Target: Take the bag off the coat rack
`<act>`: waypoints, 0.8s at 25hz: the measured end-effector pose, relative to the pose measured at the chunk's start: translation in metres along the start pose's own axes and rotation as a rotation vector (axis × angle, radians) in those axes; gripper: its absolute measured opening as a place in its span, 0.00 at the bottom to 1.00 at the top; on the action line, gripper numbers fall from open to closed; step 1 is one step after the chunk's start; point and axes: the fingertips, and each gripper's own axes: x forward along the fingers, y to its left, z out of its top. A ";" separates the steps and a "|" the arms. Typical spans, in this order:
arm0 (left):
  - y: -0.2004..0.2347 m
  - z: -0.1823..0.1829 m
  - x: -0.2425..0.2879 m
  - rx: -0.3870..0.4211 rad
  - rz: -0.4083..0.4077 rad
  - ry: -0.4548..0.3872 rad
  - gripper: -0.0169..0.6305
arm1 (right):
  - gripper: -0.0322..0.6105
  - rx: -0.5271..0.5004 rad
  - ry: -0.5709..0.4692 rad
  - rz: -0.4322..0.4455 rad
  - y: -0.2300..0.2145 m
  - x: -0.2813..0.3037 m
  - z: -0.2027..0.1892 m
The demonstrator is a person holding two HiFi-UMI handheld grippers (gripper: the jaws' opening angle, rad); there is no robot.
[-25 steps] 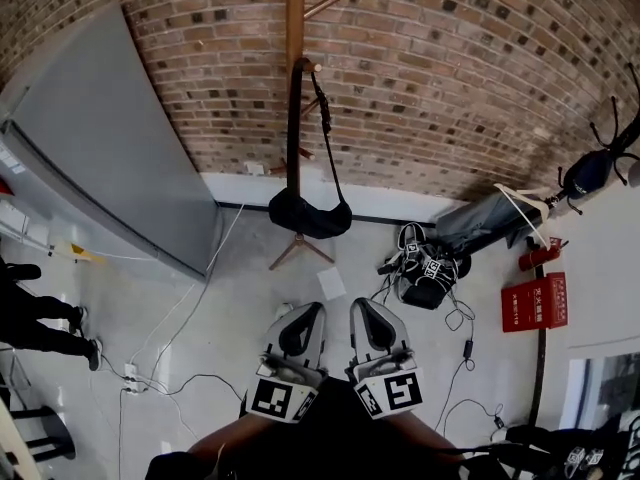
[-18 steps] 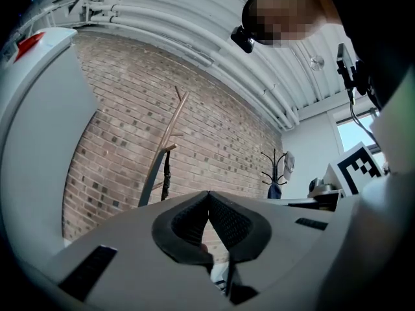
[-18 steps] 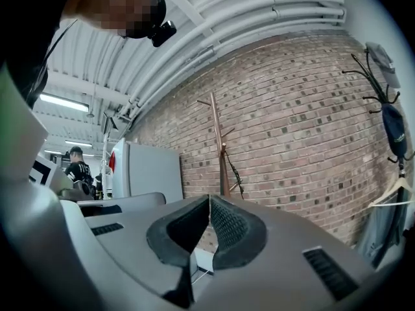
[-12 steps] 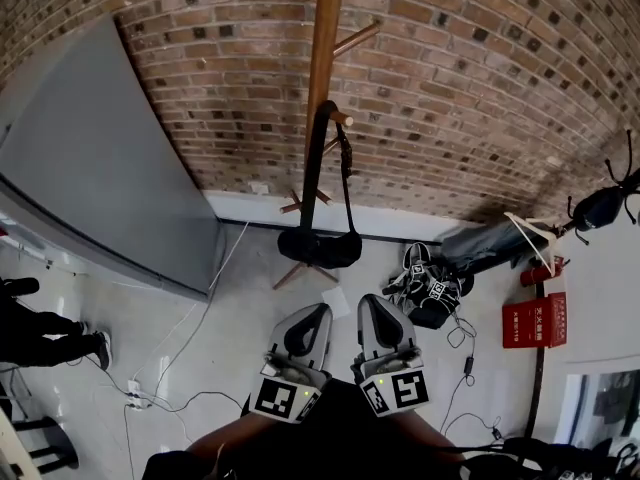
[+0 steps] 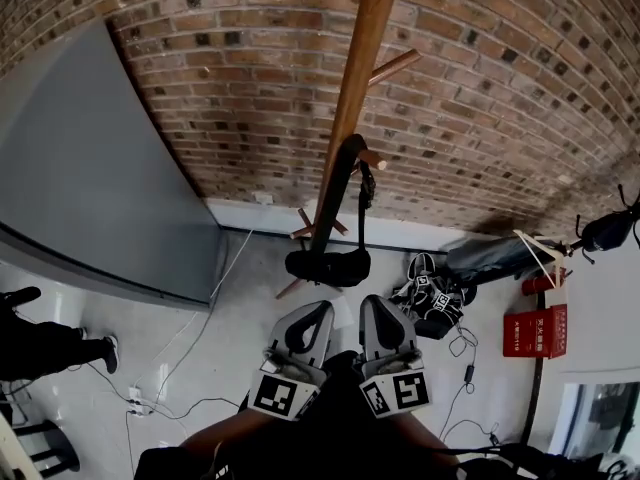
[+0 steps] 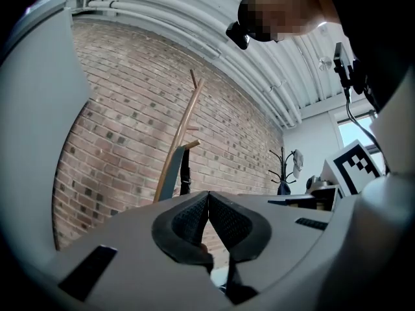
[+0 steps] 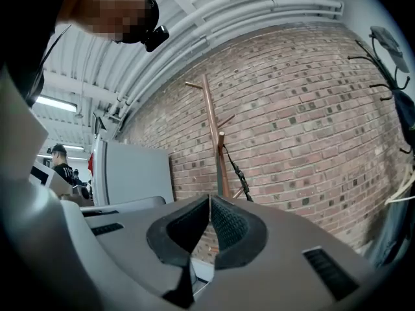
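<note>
Head view: black bag [image 5: 328, 266] hangs by its strap [image 5: 347, 183] on the wooden coat rack [image 5: 352, 118], frame centre; contents not visible. Left gripper [image 5: 316, 311] and right gripper [image 5: 372, 304] sit below the bag, apart from it. Black gear pile [image 5: 430, 290] lies on the floor to the right.
Left gripper view: jaws clenched, empty; only the strap [image 6: 185, 173] shows, not the bag.
Right gripper view: jaws clenched, empty; coat rack [image 7: 214, 141] at centre, grey panel [image 7: 136, 173] at left.

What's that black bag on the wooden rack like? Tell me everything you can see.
The bag is black, small and soft-looking, sagging into a rounded pouch. Its long black strap loops over a short peg on the coat rack, so the pouch hangs low near the rack's feet, before the brick wall. Only the rack touches it.
</note>
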 end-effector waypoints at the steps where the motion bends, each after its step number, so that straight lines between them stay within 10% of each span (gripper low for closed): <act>1: 0.002 0.000 0.002 -0.002 0.004 -0.001 0.05 | 0.08 -0.002 0.005 0.007 0.000 0.003 0.000; 20: 0.027 0.015 0.042 0.041 0.158 -0.056 0.05 | 0.08 -0.052 0.063 0.169 -0.023 0.077 0.015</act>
